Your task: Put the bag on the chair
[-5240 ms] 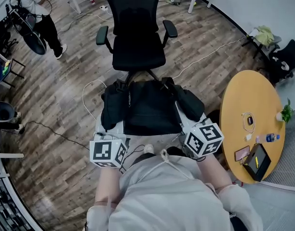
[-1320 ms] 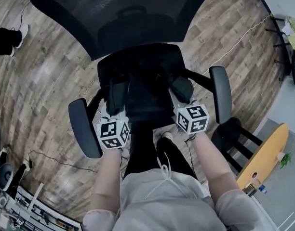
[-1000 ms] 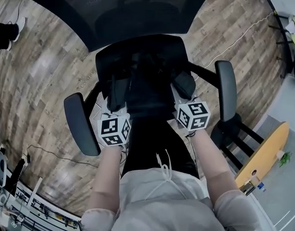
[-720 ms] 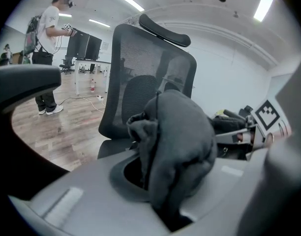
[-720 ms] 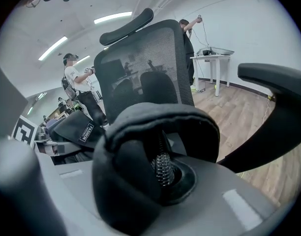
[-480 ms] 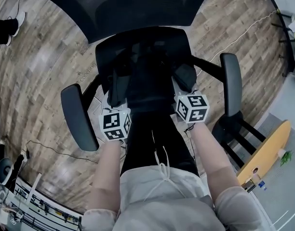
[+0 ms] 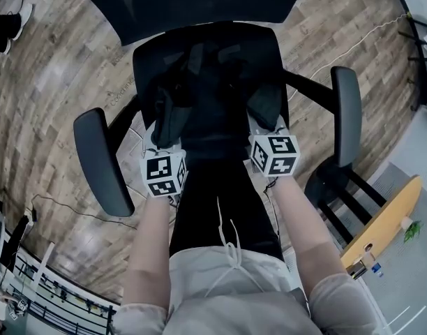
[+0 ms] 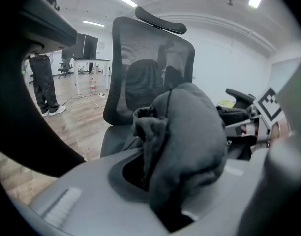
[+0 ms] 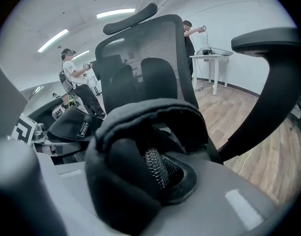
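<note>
Bag point(image 7: 212, 117), black and soft, lies on the seat of the chair point(image 7: 98, 160), the biggest thing in front of me: a black office chair with a mesh back and two padded armrests, standing on a wood floor point(image 7: 53, 82). The bag covers the seat between the armrests, from the front edge toward the back. The left gripper point(image 7: 161, 151) is at the seat's front edge, beside the left armrest. Its jaws are easing apart, with a bunched fold of the bag's dark fabric between them and the pads pressing on it. The right gripper point(image 7: 264, 132), at the front edge toward the other armrest, is opening the same way, pinching a padded strap point(image 9: 140, 132) of the bag.
</note>
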